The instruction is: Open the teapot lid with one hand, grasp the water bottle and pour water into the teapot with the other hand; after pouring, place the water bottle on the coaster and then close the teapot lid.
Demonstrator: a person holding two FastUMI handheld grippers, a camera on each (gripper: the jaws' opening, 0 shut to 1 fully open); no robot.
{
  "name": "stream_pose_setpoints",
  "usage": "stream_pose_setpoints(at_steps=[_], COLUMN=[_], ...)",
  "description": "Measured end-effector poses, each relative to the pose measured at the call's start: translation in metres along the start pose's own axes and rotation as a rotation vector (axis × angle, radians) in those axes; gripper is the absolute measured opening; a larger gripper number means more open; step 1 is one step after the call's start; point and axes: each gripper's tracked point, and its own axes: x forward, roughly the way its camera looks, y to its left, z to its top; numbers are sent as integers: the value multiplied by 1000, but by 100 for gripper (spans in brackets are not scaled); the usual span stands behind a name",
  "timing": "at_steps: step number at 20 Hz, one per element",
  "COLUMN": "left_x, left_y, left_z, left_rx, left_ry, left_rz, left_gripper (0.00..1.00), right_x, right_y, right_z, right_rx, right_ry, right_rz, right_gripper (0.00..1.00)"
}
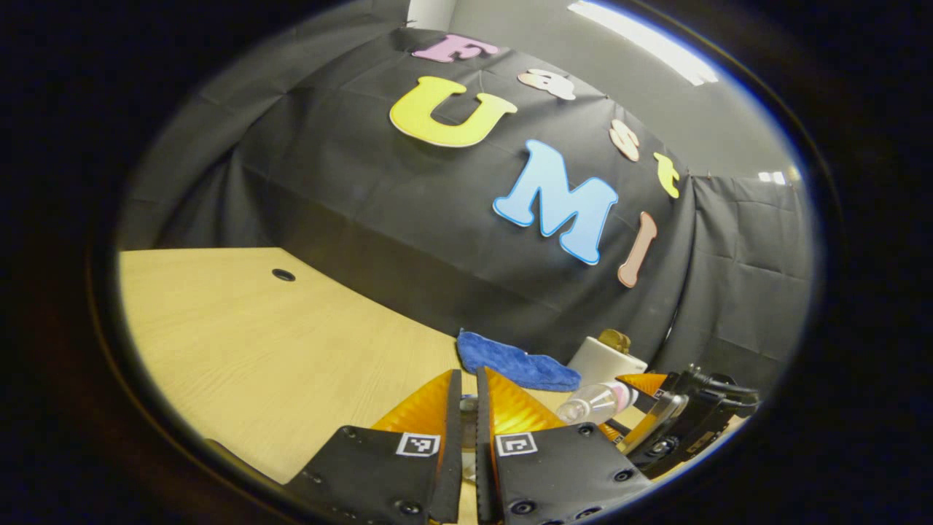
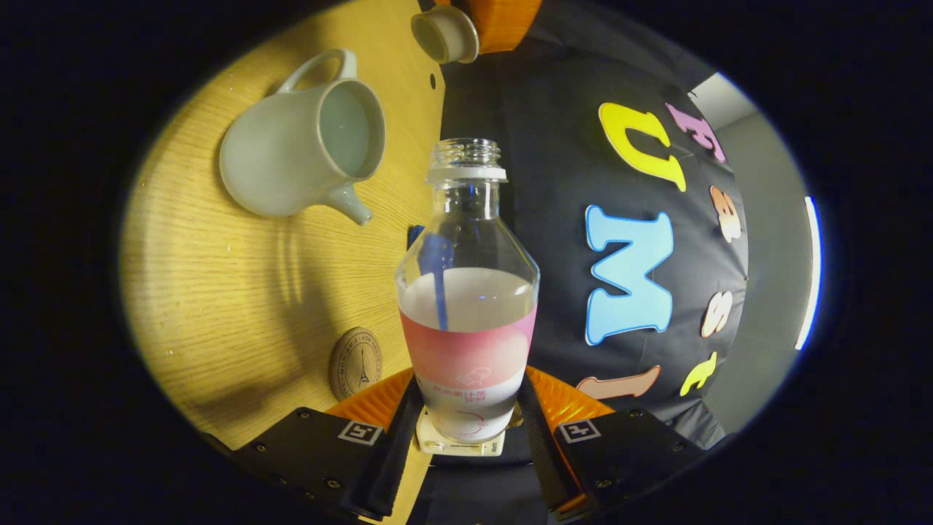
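Note:
In the right gripper view my right gripper (image 2: 470,383) is shut on the uncapped water bottle (image 2: 466,292), which has a pink label and is partly full. It lies tipped over, with its mouth just to the side of the white teapot's (image 2: 299,149) spout. The teapot stands open on the table. Its lid (image 2: 444,33) hangs beyond it, beside a finger (image 2: 503,22) of my left gripper. The round brown coaster (image 2: 355,362) lies close to my right fingers. In the left gripper view my left gripper (image 1: 469,375) is nearly shut with a small grey piece in the slit. Farther off are the teapot (image 1: 601,361), bottle (image 1: 594,402) and right gripper (image 1: 660,412).
A crumpled blue cloth (image 1: 517,361) lies at the back of the wooden table (image 1: 255,343), against the black booth wall. The tabletop has a small round cable hole (image 1: 283,275) at the far left. A small brown shape (image 1: 614,340) shows just past the teapot.

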Motion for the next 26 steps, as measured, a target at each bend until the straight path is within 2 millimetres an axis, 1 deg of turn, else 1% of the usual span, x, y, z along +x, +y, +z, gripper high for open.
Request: stream_pose_setpoints(at_steps=[3,6,11,13,18,21,26], left_x=[0,2,2,3,3,1,2], left_y=[0,0,2,1,1,1,0], left_z=[1,-4,-3,-3,-5,-4,-5], left_rx=[1,-1,0,3,4,5,7], left_ry=[3,10,13,16,21,22,22], left_rz=[1,-1,7,10,11,9,10], left_gripper=[14,14,14,14,14,14,14], right_x=[1,3,-1,-2,2,2,0], right_y=[-4,-7,-15,-17,-29,-36,-42], right_z=[3,2,5,7,12,15,18], right_rx=[-80,-108,-192,-226,-292,-347,-390], right_ry=[-14,-21,-47,-56,-80,-97,-108], right_rz=[-29,-41,-90,-107,-159,-190,-223], right_gripper=[73,72,73,73,73,73,72])
